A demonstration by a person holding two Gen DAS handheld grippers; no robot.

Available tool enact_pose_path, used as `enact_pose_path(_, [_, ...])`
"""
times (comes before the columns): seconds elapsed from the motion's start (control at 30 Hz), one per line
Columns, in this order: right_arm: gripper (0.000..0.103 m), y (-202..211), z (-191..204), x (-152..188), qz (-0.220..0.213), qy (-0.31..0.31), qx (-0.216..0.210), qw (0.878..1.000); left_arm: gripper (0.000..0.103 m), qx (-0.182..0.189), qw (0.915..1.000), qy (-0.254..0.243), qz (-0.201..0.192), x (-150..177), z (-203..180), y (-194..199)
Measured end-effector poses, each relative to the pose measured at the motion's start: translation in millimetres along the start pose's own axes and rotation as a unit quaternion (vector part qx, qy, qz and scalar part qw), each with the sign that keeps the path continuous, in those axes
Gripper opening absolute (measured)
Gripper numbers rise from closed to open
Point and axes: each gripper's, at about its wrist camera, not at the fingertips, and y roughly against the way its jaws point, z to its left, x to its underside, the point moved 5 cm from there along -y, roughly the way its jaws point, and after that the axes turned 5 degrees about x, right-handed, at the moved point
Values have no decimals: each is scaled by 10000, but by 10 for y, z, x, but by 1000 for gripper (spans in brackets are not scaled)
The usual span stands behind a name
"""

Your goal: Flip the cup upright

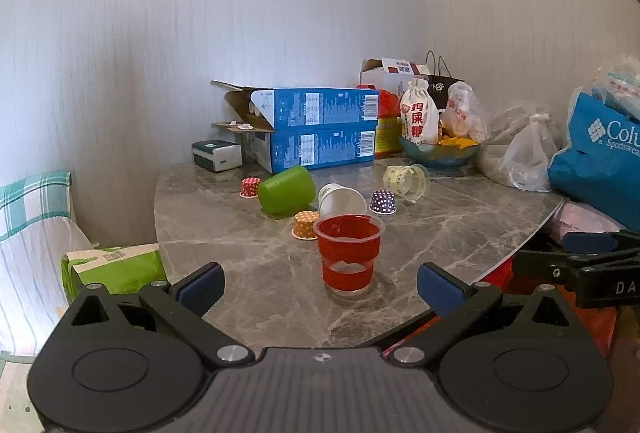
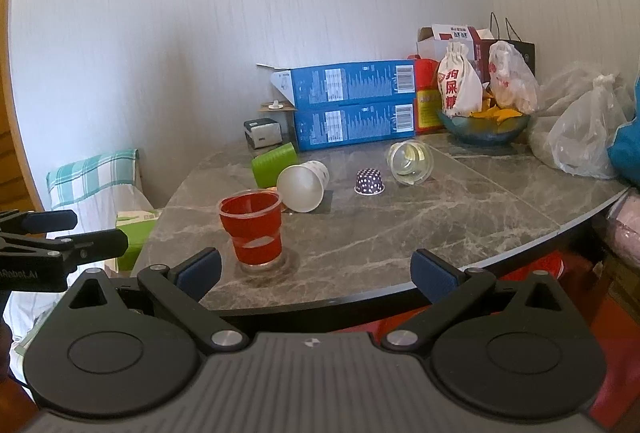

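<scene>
Left wrist view is showing the left gripper [image 1: 320,287] with its blue-padded fingers spread wide and grasping nothing, hovering at the near edge of the marble table [image 1: 460,233]. Between those fingers, but farther in, the red cup [image 1: 347,253] is standing upright with its mouth facing up and nothing touching it. That cup is looking finished, as far as I can judge. Behind it, three other cups are lying on their sides: the green cup [image 1: 286,189], the white paper cup [image 1: 342,199] just beside it, and the clear glass cup [image 1: 407,182] farther right, near the blue bowl [image 1: 440,153]. Small dotted cupcake liners, one orange [image 1: 306,225] and one purple [image 1: 383,202], are sitting mouth-down among them. Seen from the right wrist camera, the right gripper [image 2: 316,273] is likewise hanging released and empty just off the table edge, with the red cup [image 2: 252,229] ahead of its left finger and the white paper cup [image 2: 303,186] tipped with its open mouth facing the camera. The task names one cup and does not say which, so I am reading it this way: if the red one is meant, the flip is done; if every cup counts, three are waiting, and the paper cup is lying nearest to both grippers.
</scene>
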Motion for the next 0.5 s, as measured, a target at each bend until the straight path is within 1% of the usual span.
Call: enact_pose_path(0.5, [102,15,-5,-2,1,-28,-57,10000,103,41,10000,30,11,-3,-27,17])
